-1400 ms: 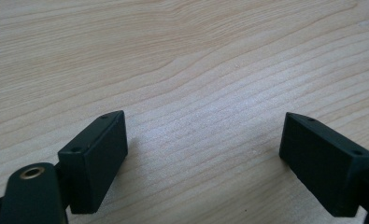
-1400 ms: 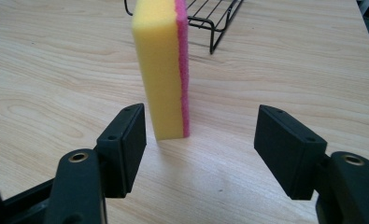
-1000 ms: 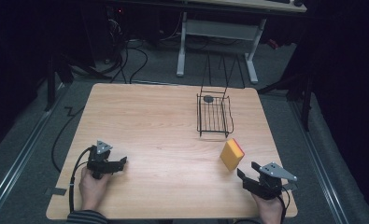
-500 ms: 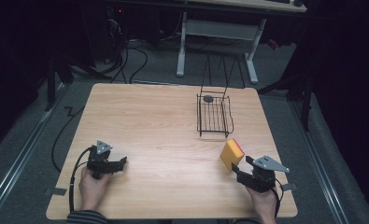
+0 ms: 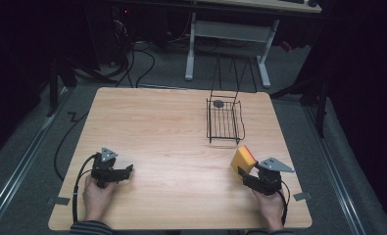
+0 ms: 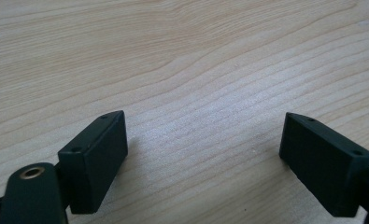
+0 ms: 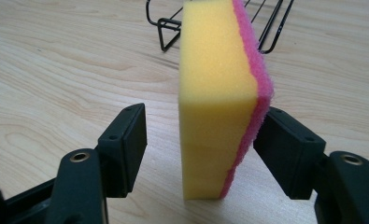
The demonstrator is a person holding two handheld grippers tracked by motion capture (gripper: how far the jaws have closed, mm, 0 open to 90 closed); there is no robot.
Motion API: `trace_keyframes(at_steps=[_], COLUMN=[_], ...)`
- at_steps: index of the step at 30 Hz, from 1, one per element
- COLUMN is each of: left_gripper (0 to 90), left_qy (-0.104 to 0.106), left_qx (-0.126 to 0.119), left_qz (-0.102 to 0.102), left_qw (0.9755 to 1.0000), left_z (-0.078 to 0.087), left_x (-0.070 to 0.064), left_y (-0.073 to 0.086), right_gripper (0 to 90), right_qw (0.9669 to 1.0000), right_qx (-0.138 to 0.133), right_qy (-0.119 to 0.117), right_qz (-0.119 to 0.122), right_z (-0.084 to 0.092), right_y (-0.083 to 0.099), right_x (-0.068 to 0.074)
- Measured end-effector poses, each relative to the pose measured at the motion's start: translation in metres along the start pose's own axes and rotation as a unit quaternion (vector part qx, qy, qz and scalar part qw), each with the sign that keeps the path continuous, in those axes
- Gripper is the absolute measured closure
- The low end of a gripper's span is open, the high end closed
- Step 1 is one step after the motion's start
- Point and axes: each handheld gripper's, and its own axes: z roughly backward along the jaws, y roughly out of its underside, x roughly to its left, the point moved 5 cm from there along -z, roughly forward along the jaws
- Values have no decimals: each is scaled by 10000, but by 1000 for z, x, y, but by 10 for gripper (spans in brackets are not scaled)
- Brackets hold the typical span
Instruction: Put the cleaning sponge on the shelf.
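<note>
Sponge (image 7: 217, 93) between our right gripper (image 7: 201, 144), unclamped.
Light and squashy: we'd squeeze its 3 and 9 o'clock faces; left gripper (image 6: 203, 154) open.

The right gripper (image 5: 243, 172) slid across the desk (image 5: 166, 132) toward eleven o'clock and reached the sponge (image 5: 243, 158). Its jaws, clear of the sponge a second earlier, came to straddle it, the right one touching its pink side, the left one apart.
</note>
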Motion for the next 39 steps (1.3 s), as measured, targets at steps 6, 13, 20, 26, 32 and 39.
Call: trace_keyframes(at_steps=[6, 13, 20, 26, 32, 39], left_gripper=[158, 158, 158, 158, 158, 158], left_qy=[2, 1, 1, 0, 1, 2], left_qx=[2, 2, -2, 0, 1, 2], left_qz=[0, 0, 4, 0, 1, 0], left_qw=[10000, 10000, 10000, 10000, 10000, 10000], left_z=[0, 0, 0, 0, 0, 0], left_x=[0, 0, 0, 0, 0, 0], left_y=[0, 0, 0, 0, 0, 0], right_gripper=[363, 370, 426, 491, 596, 604], right_qw=[9998, 9997, 9995, 9993, 9995, 9997], right_qx=[86, 166, 216, 283, 270, 180], right_qy=[37, 44, 49, 45, 85, 28], right_qz=[-165, -170, -236, -237, -171, -130], right_z=[-9, -21, -29, -33, -32, -26], right_y=[1, 2, 5, 8, 10, 8], right_x=[-2, -4, -6, -5, -5, -5])
